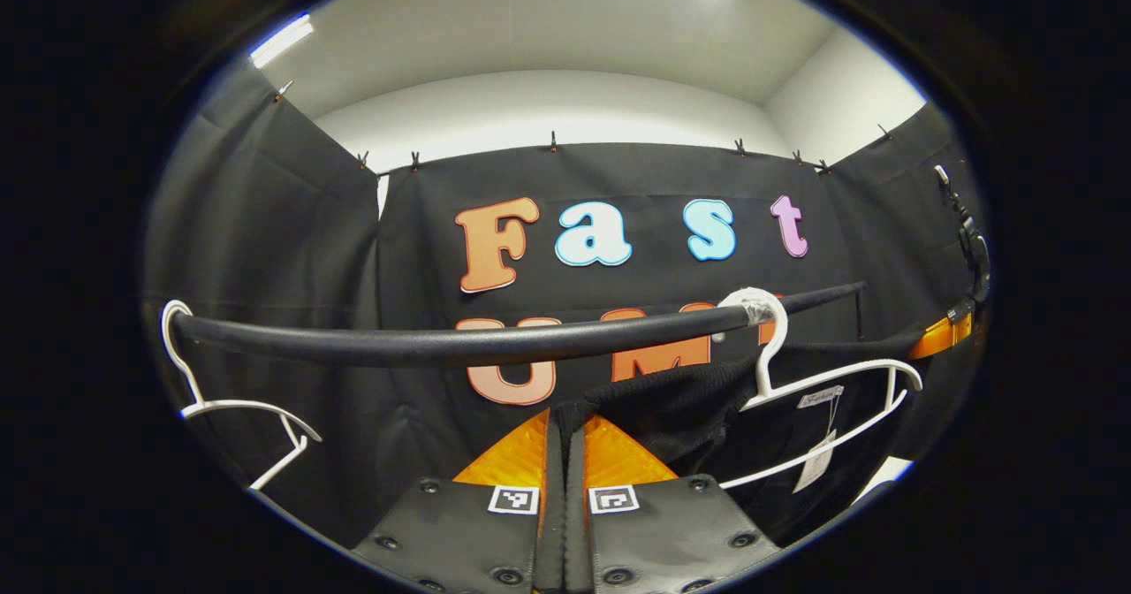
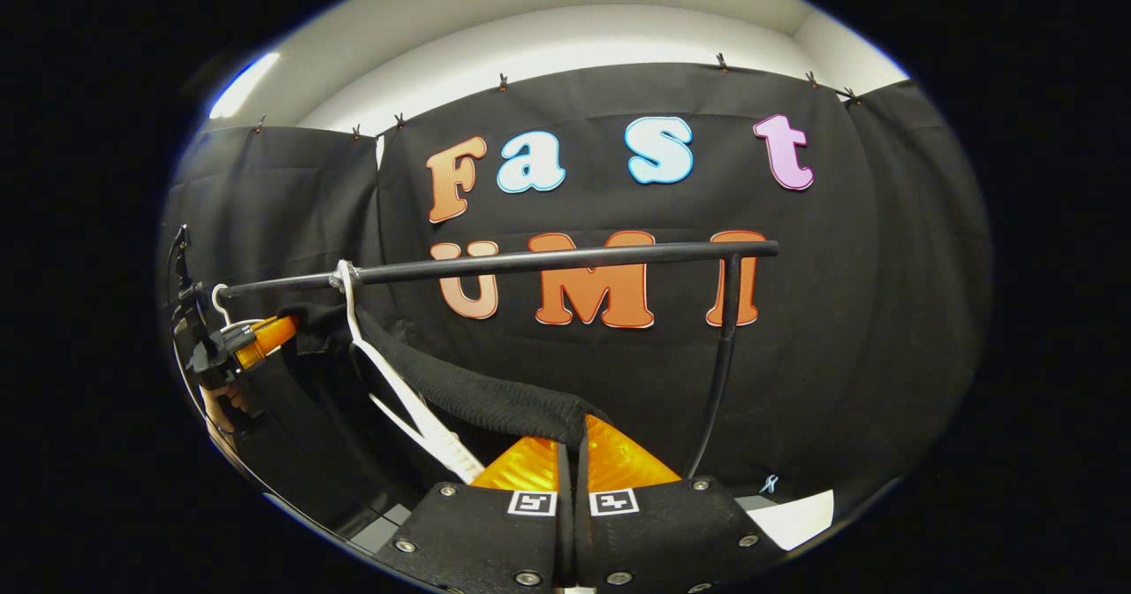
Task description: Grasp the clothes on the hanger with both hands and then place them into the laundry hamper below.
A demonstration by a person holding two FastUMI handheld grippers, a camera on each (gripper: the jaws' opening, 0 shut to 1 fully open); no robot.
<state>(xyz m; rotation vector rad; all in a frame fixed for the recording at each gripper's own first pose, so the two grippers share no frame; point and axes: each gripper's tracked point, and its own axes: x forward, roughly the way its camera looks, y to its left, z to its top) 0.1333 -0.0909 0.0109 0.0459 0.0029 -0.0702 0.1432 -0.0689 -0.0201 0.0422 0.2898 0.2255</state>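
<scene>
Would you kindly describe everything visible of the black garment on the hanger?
The black garment looks like ribbed knit. It hangs on a white hanger hooked over the black rail, stretched sideways. The left gripper and the right gripper each pinch an edge. A paper tag dangles in front.

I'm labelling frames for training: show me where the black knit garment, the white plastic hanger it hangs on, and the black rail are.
black knit garment [image 1: 671,399], left gripper view, its ribbed edge.
white plastic hanger [image 1: 770,346], left gripper view, its hook's neck.
black rail [image 2: 565,259], right gripper view, mid-bar.
</scene>
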